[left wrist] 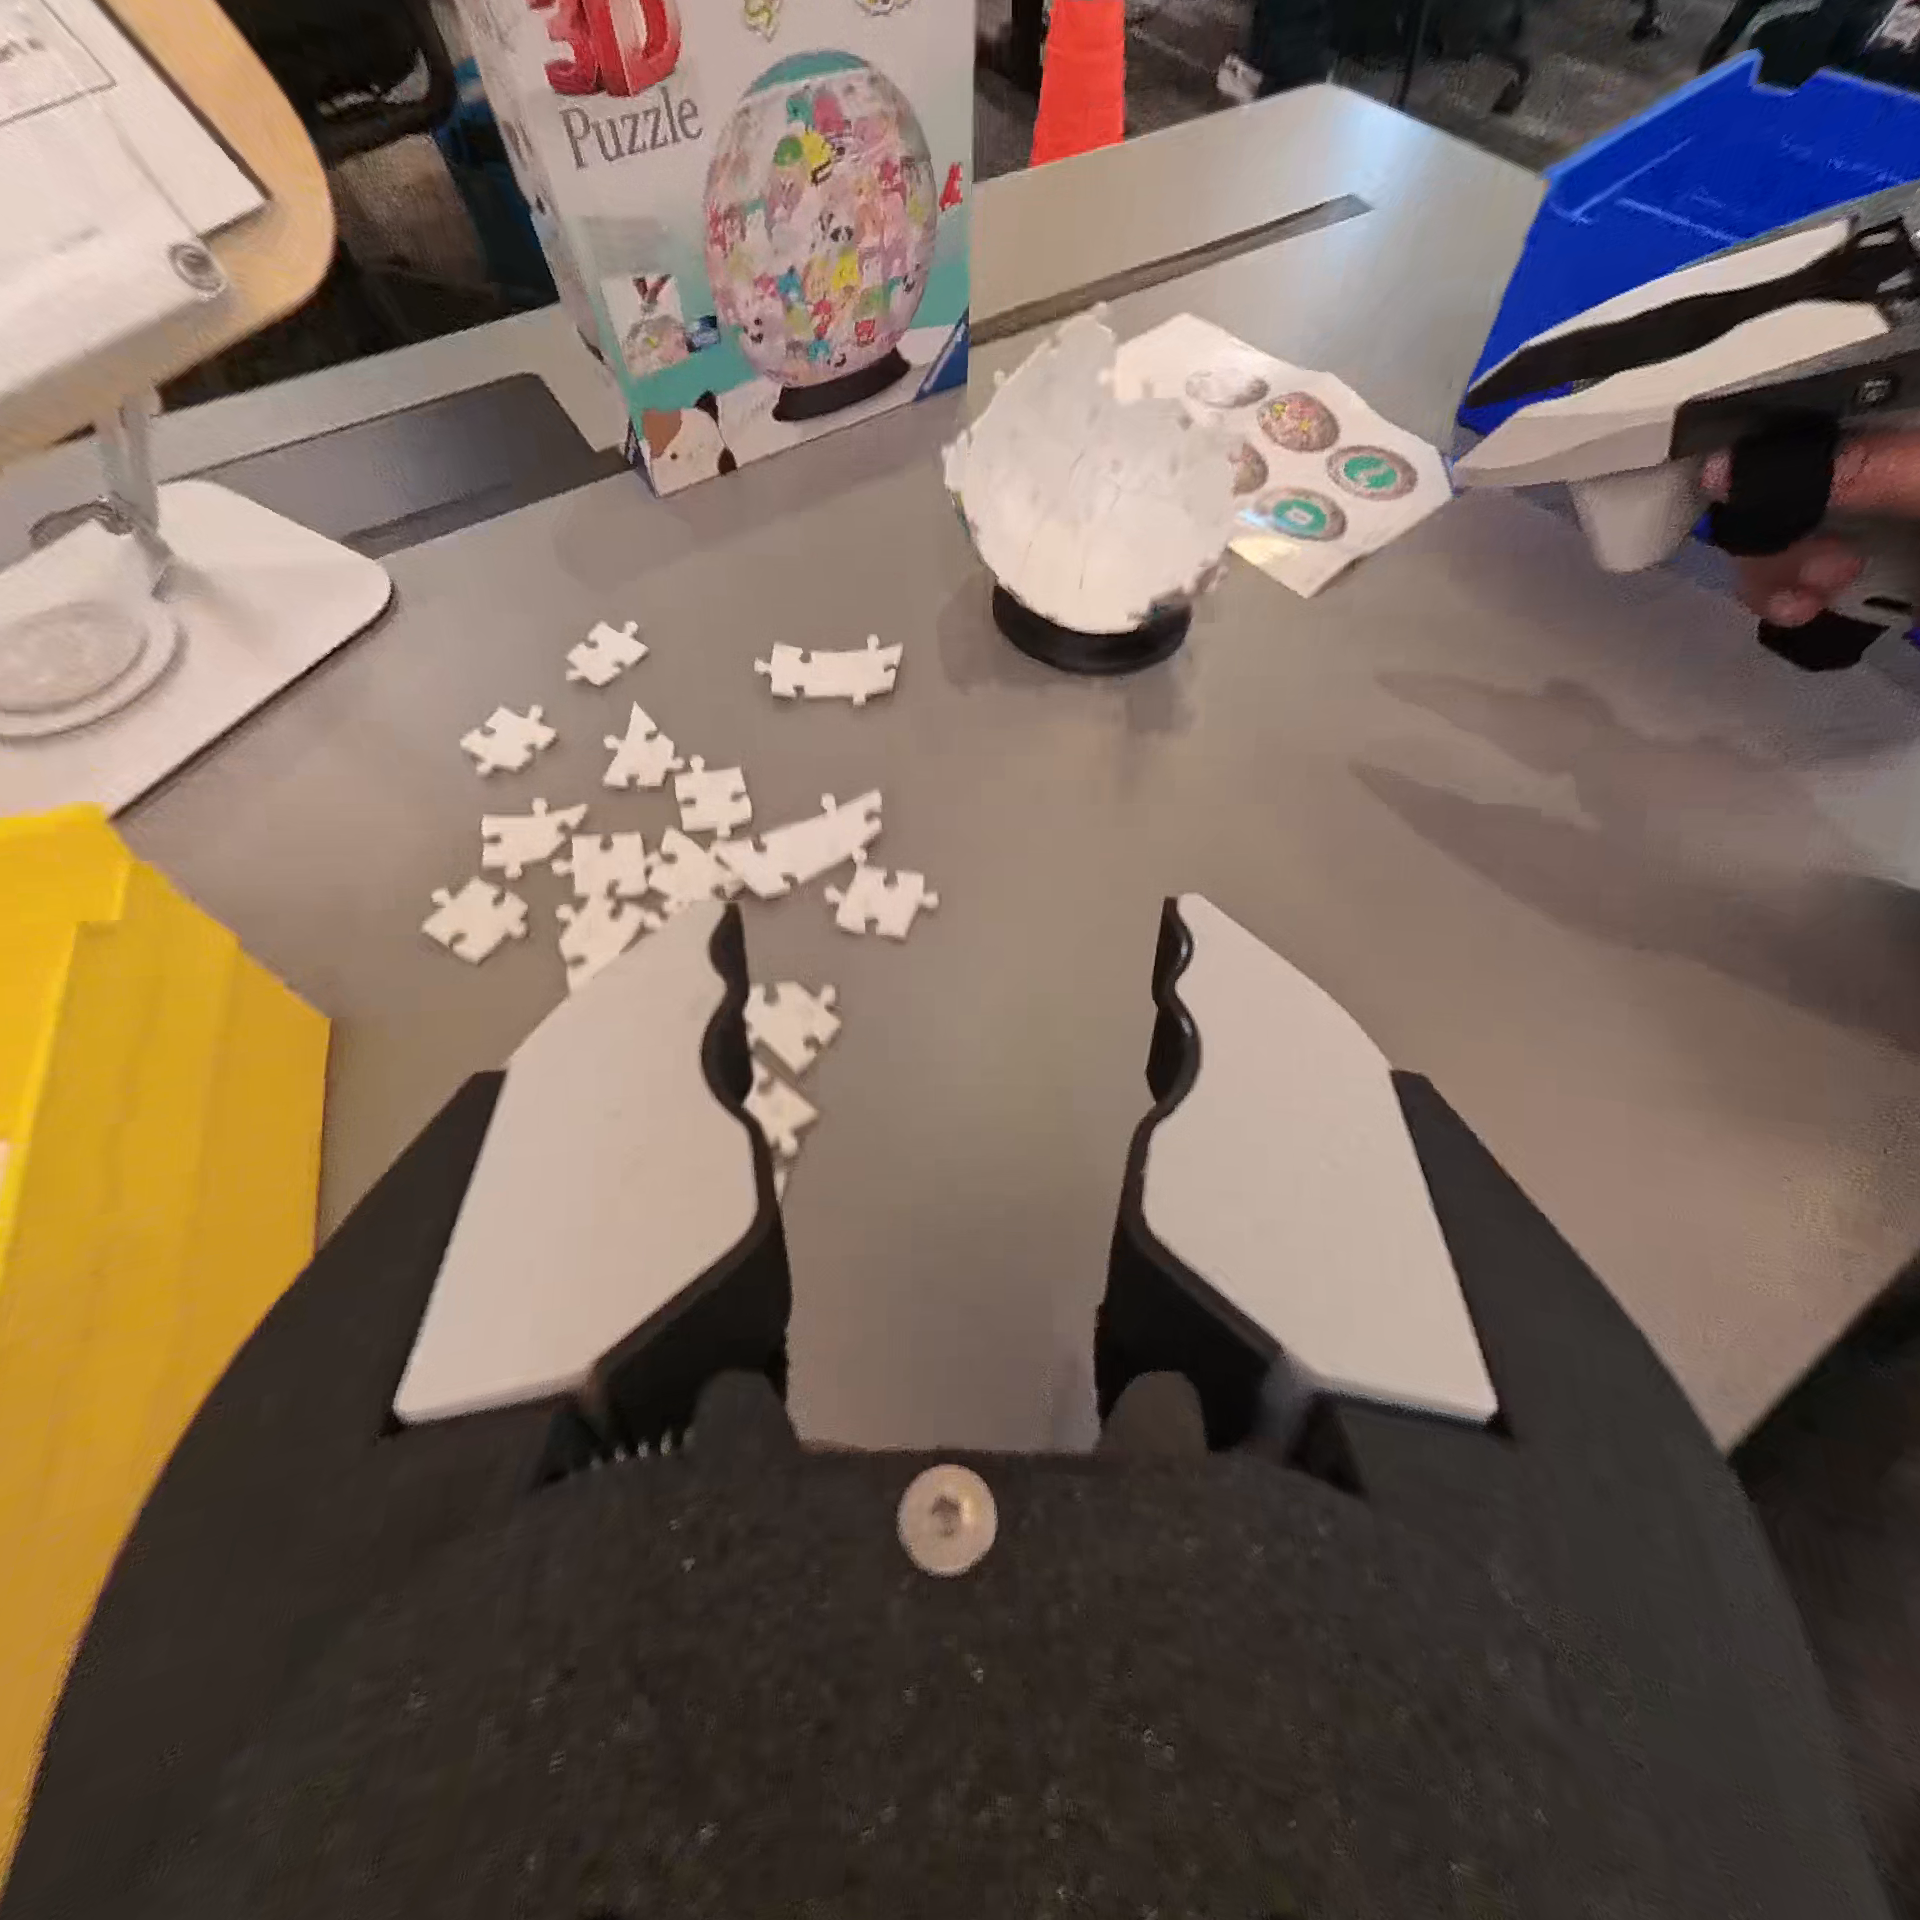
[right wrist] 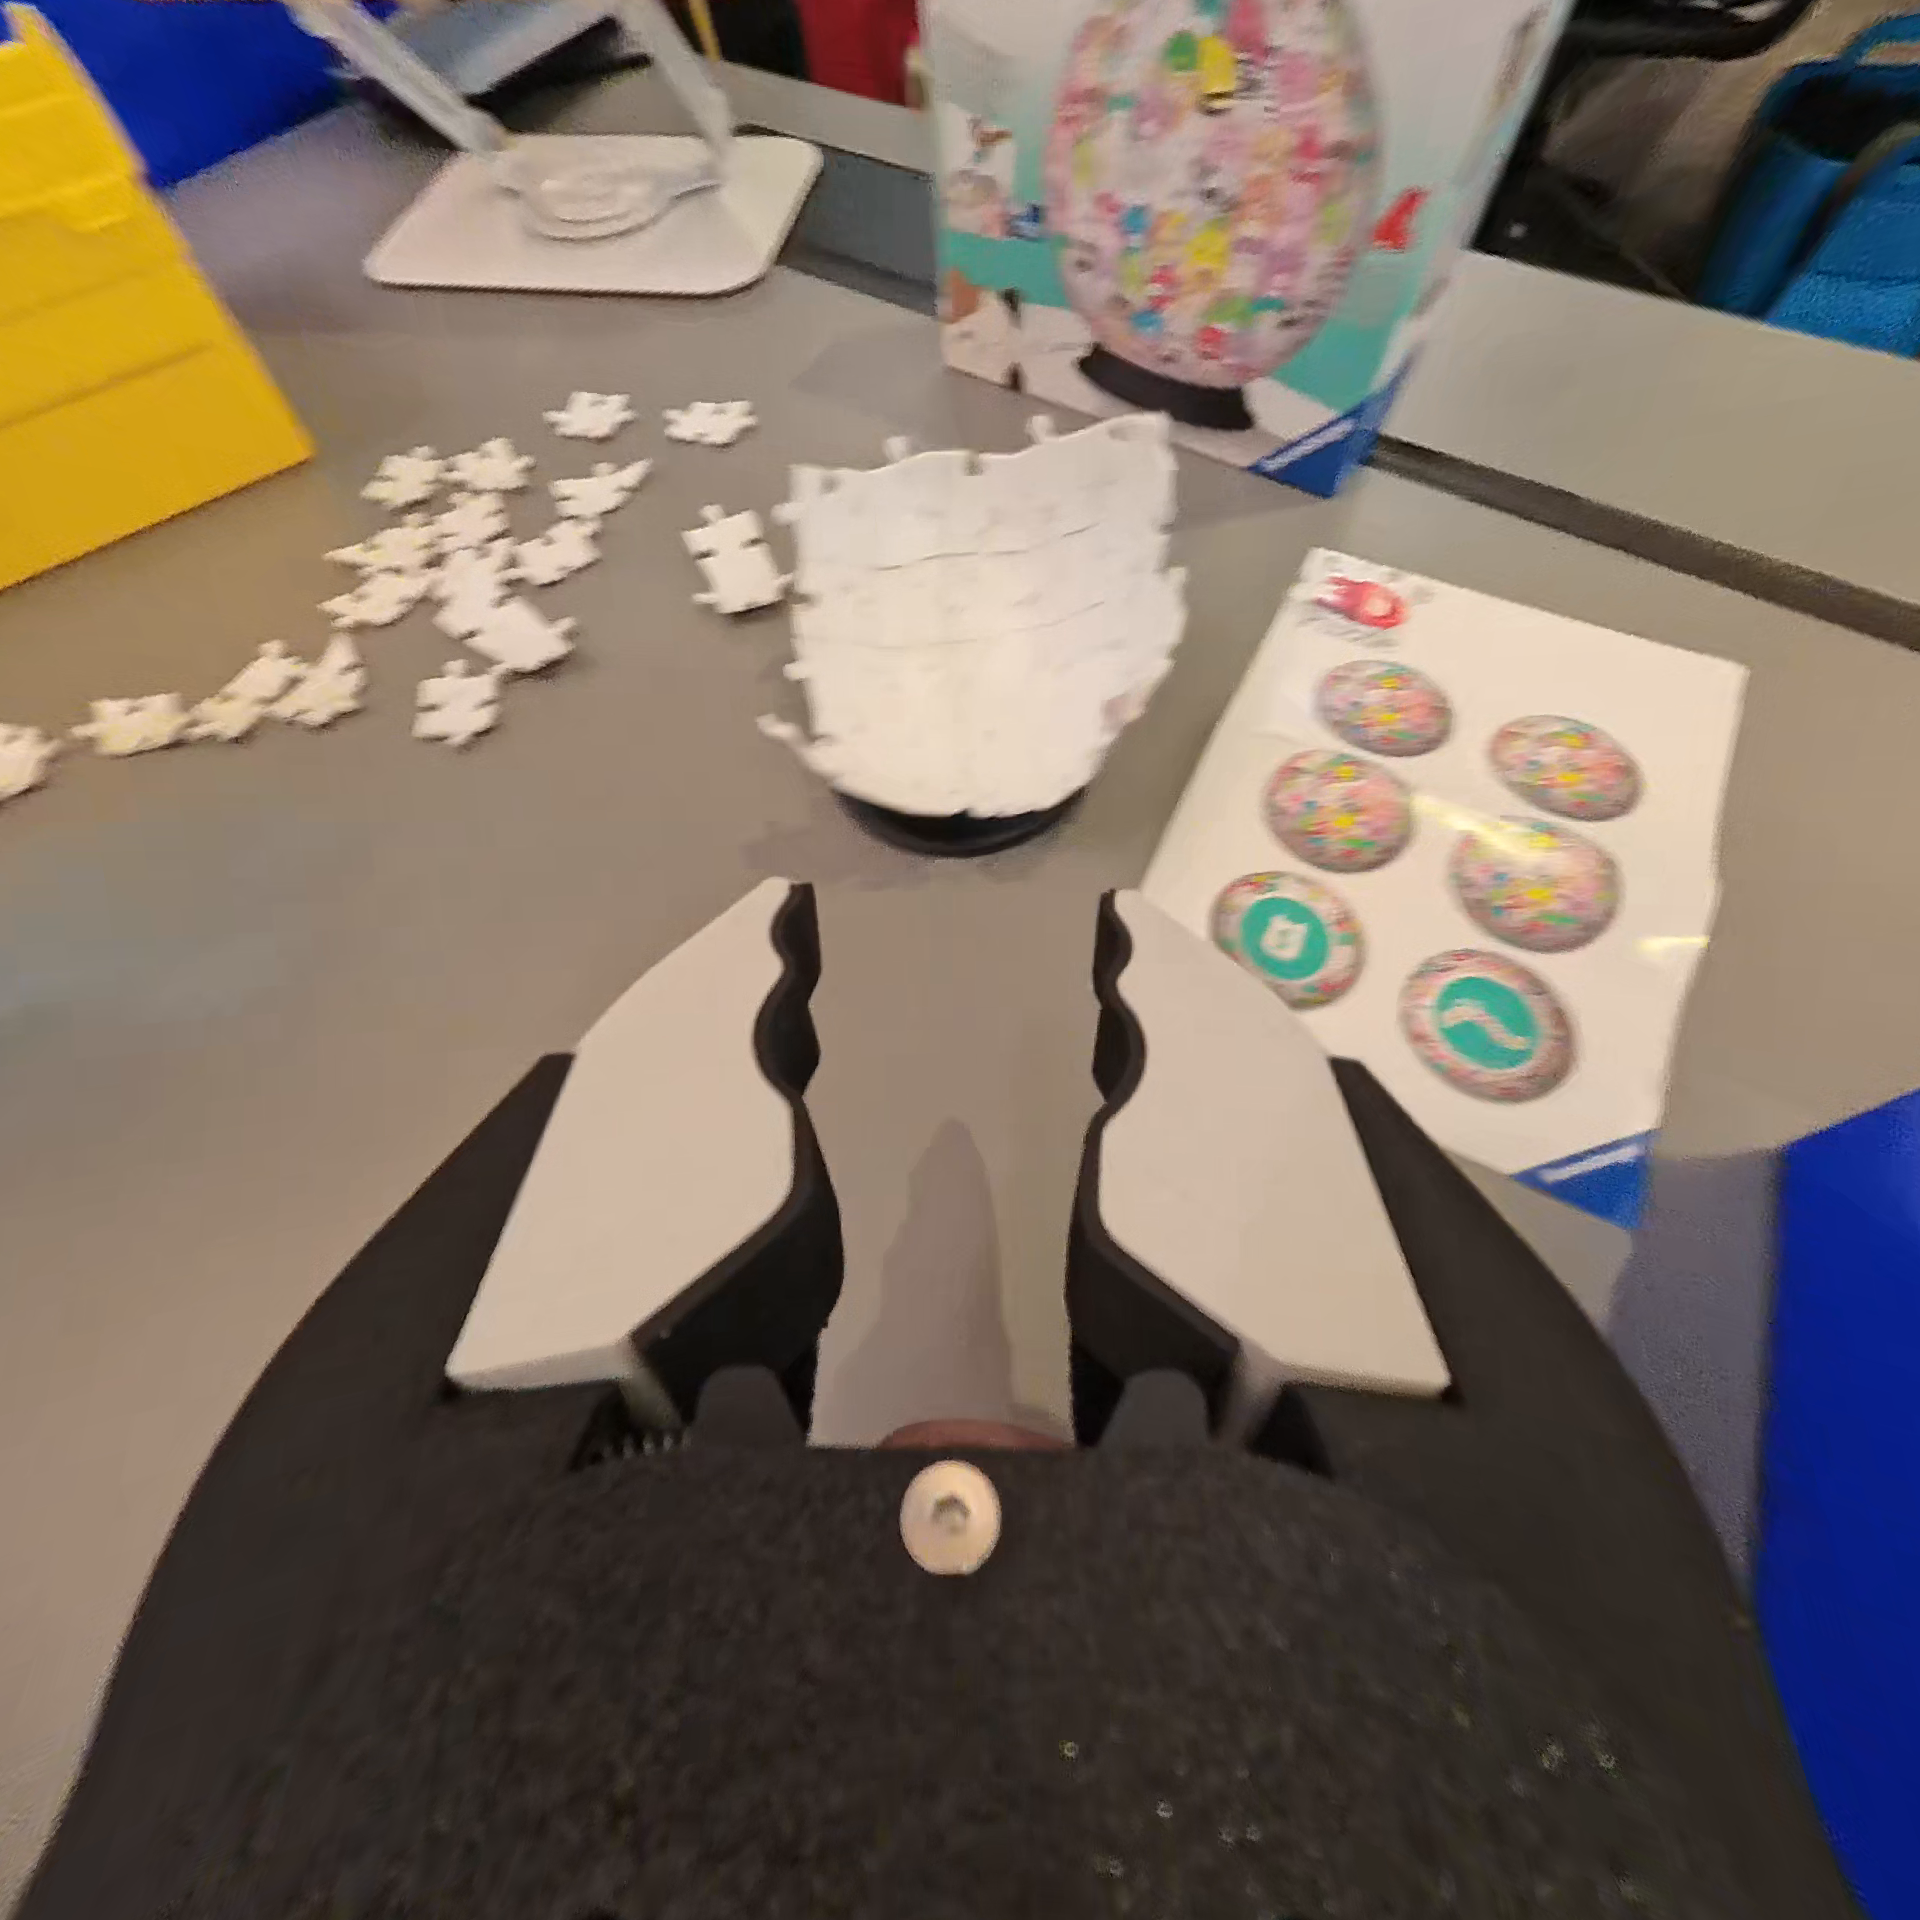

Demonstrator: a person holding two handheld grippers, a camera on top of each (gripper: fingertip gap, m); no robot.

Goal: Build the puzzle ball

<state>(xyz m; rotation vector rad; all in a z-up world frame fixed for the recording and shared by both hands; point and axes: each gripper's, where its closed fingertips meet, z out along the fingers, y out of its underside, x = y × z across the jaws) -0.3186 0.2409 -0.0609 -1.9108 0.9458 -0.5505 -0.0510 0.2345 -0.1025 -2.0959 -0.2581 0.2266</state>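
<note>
The left gripper (left wrist: 951,914) hangs released, the loose puzzle pieces (left wrist: 665,842) just ahead to its left on the tabletop (left wrist: 1351,935). The right gripper (right wrist: 951,904) (also released, empty) faces the half-built puzzle ball (right wrist: 977,634) on its black stand.

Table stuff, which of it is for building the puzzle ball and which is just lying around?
For the job:
half-built ball on its black stand
loose white pieces
picture sheet
puzzle box
left gripper and right gripper, both open and empty

Lying about:
yellow bin
blue bin
white stand base
orange cone
</note>
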